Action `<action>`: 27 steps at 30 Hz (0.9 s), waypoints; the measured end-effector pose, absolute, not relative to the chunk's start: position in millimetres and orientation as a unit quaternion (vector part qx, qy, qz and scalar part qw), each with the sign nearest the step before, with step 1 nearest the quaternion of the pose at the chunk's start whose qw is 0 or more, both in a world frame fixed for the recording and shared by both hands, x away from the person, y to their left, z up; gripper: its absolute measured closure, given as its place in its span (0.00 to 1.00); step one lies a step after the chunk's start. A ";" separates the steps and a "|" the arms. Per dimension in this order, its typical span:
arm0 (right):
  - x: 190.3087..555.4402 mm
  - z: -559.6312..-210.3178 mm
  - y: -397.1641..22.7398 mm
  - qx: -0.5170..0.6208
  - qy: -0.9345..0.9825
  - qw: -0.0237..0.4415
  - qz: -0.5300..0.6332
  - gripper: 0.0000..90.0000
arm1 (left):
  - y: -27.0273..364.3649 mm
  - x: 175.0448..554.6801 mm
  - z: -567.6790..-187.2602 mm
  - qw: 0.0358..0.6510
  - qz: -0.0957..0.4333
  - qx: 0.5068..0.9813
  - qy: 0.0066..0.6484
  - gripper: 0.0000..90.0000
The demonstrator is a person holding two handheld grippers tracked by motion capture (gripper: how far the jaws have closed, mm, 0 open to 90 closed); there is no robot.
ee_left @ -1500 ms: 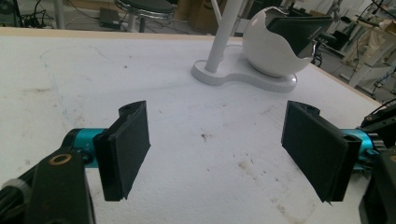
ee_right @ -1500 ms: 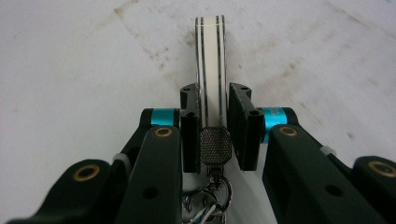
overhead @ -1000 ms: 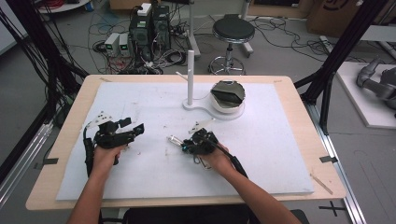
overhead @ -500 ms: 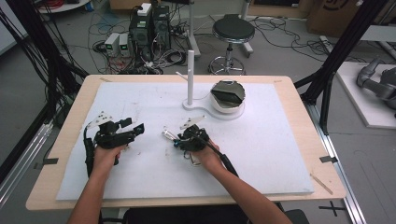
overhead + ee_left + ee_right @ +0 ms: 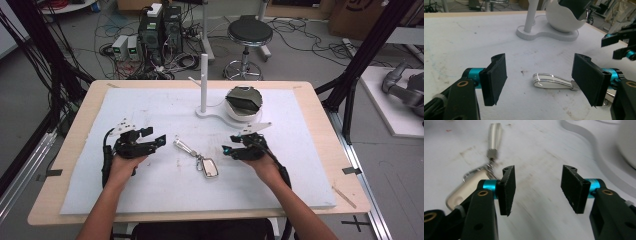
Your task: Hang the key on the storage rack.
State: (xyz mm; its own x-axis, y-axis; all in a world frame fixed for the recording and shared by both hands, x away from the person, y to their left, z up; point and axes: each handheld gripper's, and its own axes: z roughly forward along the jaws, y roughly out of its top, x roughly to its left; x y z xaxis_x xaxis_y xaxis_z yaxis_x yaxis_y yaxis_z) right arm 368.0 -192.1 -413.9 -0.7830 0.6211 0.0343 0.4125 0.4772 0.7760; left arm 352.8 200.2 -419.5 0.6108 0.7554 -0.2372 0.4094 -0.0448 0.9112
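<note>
A second ago the right tongs (image 5: 231,148) were closed on the keychain (image 5: 197,155) near the middle of the surface (image 5: 150,107), with the right hand (image 5: 262,162) over it. Now that hand has moved toward the right edge of the surface, and the keychain lies free on the white sheet, between the two hands. The jaws of the right tongs have just been opening; they stand apart with nothing between them, and in the right gripper view the keychain (image 5: 476,177) is outside the left jaw, not touched.

The left tongs (image 5: 159,141) are almost at the same place as before, near the left edge, and they were wide open then as they are now. In the left gripper view the jaws stand far apart and the keychain (image 5: 554,81) lies on the surface beyond them, with one end hidden behind the right jaw.

The keychain has a long white strap with a shiny metal border, then a small metal clasp and ring, then a flat silver tag with rounded corners. It lies flat, diagonal, with the strap end toward the far left corner and the tag toward the near edge. The white stand (image 5: 222,107) with its post and bowl is near the far edge, well apart from it.
</note>
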 end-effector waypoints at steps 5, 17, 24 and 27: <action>361.9 -413.1 -235.4 0.329 0.836 0.154 0.411 0.49 | 185.7 358.0 -425.0 0.531 0.144 0.716 0.430 0.32; 356.3 -415.5 -265.7 0.353 0.822 0.174 0.411 0.49 | 157.3 367.4 -437.5 0.487 0.147 0.730 0.456 0.36; 355.2 -413.7 -267.1 0.352 0.820 0.177 0.415 0.50 | 156.0 366.2 -442.1 0.451 0.125 0.762 0.448 0.50; 355.0 -413.0 -268.4 0.352 0.818 0.180 0.417 0.50 | 153.3 368.4 -445.5 0.442 0.123 0.763 0.456 0.52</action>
